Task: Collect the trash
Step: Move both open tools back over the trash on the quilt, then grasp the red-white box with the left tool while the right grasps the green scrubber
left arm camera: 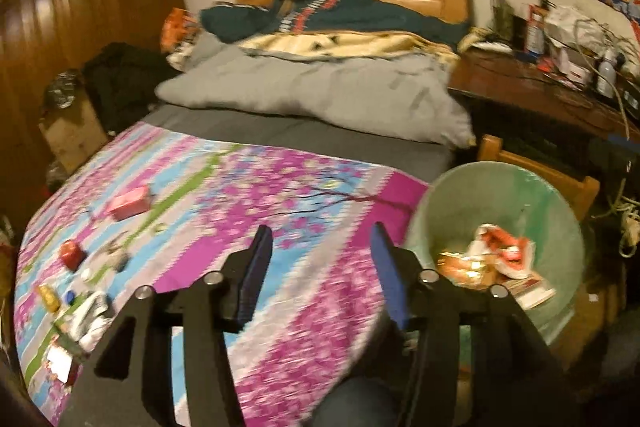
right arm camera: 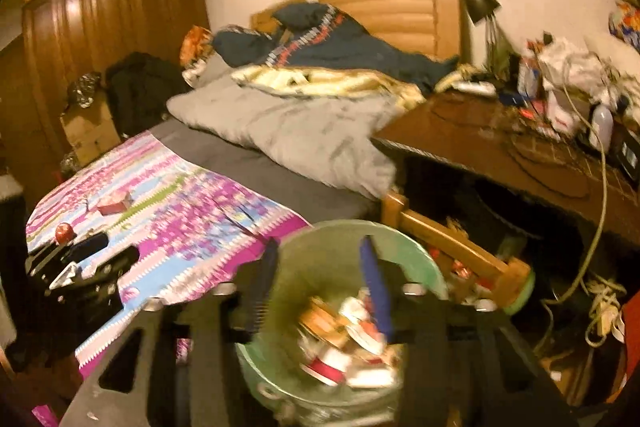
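Now I hold my right gripper with jaws apart and empty over the green bucket of wrappers, my left gripper, likewise parted, beside it above the floral sheet.

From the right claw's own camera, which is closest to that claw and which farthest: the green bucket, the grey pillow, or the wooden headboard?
1. Green bucket: nearest, directly under the right claw, with trash inside.
2. Grey pillow: farther, lying mid-bed beyond the flowered sheet.
3. Wooden headboard: farthest, against the back wall behind the bedding.
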Demonstrator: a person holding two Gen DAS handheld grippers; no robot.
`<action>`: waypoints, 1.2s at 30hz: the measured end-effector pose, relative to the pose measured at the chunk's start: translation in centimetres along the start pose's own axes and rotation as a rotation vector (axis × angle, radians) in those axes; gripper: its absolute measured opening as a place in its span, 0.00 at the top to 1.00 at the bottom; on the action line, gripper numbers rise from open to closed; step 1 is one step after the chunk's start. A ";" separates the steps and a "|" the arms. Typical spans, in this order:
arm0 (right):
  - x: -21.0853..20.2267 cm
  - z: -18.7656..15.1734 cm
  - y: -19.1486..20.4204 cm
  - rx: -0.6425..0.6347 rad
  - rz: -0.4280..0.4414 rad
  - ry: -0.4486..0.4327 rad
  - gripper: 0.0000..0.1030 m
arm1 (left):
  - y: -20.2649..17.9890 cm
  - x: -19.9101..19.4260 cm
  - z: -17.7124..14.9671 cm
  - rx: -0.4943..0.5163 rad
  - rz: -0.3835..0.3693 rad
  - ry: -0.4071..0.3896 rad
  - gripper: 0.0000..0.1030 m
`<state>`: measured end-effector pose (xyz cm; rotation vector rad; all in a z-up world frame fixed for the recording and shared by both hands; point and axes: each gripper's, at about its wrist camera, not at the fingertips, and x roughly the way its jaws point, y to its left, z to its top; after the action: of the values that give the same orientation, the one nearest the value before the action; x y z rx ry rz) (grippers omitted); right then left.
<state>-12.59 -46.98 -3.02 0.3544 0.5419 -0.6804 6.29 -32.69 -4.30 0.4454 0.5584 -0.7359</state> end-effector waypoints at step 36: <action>8.7 -6.8 36.8 -0.473 0.502 0.259 0.11 | 35.9 2.9 -21.9 0.169 0.341 0.337 0.37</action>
<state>15.38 -21.29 -8.63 0.1212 0.8027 -0.0107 27.22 1.82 -16.30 0.8089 0.7156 -0.3813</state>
